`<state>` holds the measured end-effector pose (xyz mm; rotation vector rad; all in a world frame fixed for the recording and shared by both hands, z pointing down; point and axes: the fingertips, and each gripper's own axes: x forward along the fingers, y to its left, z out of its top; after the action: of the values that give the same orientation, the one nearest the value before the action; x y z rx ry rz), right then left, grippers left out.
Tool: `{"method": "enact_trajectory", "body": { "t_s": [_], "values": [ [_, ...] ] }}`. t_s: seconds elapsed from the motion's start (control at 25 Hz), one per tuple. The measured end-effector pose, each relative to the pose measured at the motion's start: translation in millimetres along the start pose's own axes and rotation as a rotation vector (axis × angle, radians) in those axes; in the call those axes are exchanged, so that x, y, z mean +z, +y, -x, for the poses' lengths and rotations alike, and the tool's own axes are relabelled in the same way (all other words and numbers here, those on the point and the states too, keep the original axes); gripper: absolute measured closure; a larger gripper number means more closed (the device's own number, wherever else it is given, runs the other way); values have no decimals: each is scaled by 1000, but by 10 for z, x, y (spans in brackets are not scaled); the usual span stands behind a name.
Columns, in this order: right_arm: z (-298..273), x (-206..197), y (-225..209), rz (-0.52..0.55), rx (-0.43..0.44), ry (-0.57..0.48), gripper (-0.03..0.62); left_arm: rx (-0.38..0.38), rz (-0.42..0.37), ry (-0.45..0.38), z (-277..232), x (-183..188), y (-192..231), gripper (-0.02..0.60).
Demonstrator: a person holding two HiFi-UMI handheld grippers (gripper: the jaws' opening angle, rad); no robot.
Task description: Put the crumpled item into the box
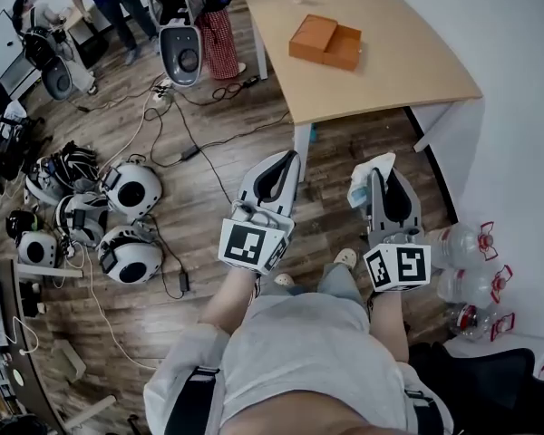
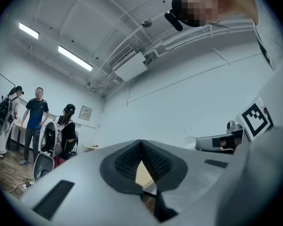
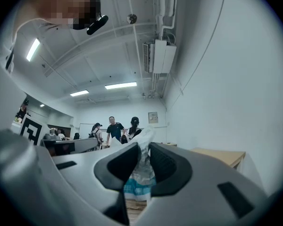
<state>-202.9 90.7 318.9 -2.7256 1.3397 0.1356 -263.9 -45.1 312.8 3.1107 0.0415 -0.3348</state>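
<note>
Wood-floored room, desk (image 1: 381,80) ahead bearing the open box (image 1: 325,42). Right gripper (image 1: 374,172) jaws pinch the crumpled item (image 3: 140,171); left gripper (image 1: 281,163) jaws pressed together, empty. Approach and drop into the box remain.

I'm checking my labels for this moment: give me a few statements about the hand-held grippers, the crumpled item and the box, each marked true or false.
1. The right hand-held gripper is clamped on the crumpled item. True.
2. The crumpled item lies inside the box. False: it is between the right hand-held gripper's jaws, short of the table.
3. The left hand-held gripper has nothing between its jaws. True.
4. The box stands on the floor. False: it sits on the table.
</note>
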Motion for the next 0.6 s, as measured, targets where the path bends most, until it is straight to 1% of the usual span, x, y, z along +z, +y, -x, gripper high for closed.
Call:
{"method": "enact_trajectory", "body": {
  "t_s": [0.24, 0.4, 0.6],
  "values": [
    [-188, -13, -192, -10, 44, 3, 519, 48, 0, 5, -233, -45, 30, 568],
    [-341, 5, -431, -11, 74, 3, 519, 67, -18, 1, -461, -65, -37, 568],
    [-552, 12, -772, -24, 105, 7, 519, 100, -12, -4, -830, -123, -80, 568]
  ]
}}
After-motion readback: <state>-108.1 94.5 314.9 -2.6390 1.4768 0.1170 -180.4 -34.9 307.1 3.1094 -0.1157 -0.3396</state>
